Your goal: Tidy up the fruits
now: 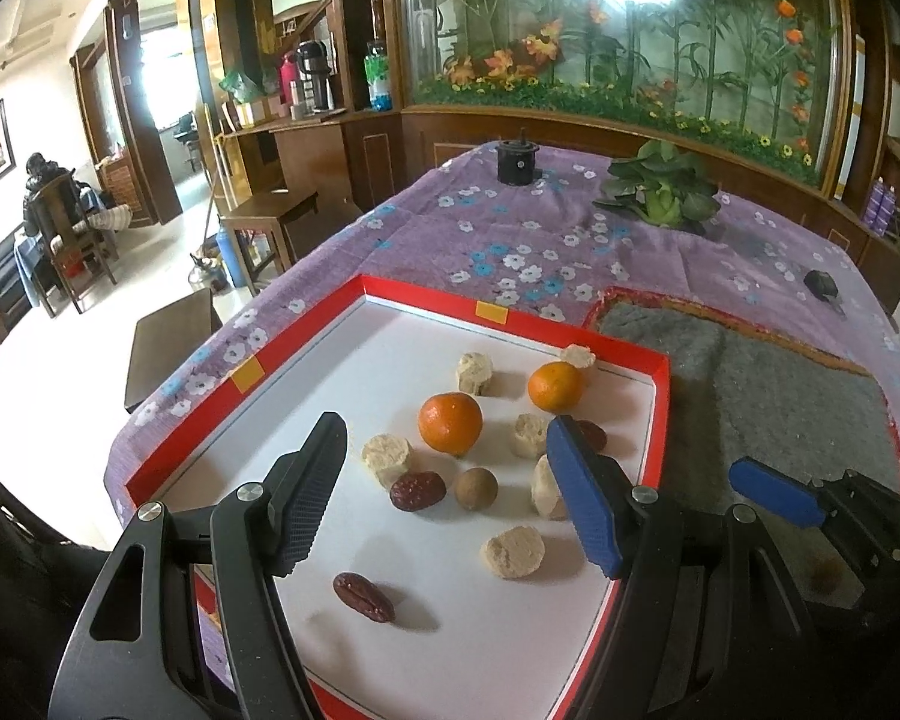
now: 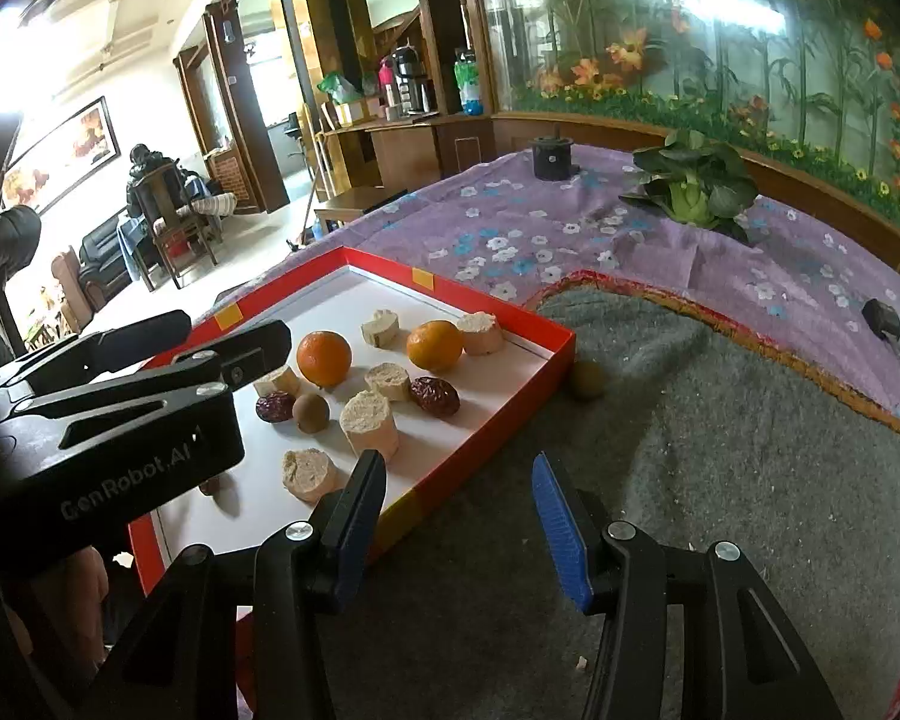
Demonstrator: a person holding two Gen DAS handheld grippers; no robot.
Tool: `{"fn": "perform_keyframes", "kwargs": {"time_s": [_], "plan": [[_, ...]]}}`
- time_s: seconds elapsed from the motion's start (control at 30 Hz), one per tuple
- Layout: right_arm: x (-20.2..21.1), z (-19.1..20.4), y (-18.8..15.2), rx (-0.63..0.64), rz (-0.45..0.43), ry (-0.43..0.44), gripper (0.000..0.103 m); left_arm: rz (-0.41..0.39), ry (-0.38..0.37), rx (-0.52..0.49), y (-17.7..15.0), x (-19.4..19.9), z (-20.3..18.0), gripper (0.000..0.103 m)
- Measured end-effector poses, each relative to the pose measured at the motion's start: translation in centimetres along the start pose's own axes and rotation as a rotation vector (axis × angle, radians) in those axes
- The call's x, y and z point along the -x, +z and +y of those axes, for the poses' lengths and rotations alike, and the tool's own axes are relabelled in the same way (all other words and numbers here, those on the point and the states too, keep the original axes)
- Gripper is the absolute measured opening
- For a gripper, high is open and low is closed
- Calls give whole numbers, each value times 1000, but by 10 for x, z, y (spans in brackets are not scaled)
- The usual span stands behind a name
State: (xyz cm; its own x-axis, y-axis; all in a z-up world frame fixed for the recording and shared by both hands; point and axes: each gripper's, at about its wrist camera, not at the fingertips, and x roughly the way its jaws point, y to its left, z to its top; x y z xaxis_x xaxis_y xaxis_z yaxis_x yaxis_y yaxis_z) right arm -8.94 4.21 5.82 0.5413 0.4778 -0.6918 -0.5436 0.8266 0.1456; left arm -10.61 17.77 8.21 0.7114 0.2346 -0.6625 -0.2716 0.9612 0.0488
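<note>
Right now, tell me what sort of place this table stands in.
Probably a home's dining or living room: a purple floral tablecloth, a wooden sideboard with flasks, and a black sofa in the adjoining room.

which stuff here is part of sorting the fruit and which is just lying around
Part of the job:
- red-rimmed white cardboard tray
- two round orange tangerines
- wrinkled dark red dates
- small round brown longans
- pale beige crumbly cylinders

Lying about:
- leafy green cabbage
- black cylindrical pot
- small black key fob
- grey felt mat
</note>
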Motion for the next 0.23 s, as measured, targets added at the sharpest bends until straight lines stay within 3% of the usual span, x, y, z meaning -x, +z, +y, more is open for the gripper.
{"fn": "perform_keyframes", "kwargs": {"time_s": [0.23], "plan": [[2, 0, 3, 7, -6, 5, 49, -5, 10, 8, 1, 1, 0, 70]]}}
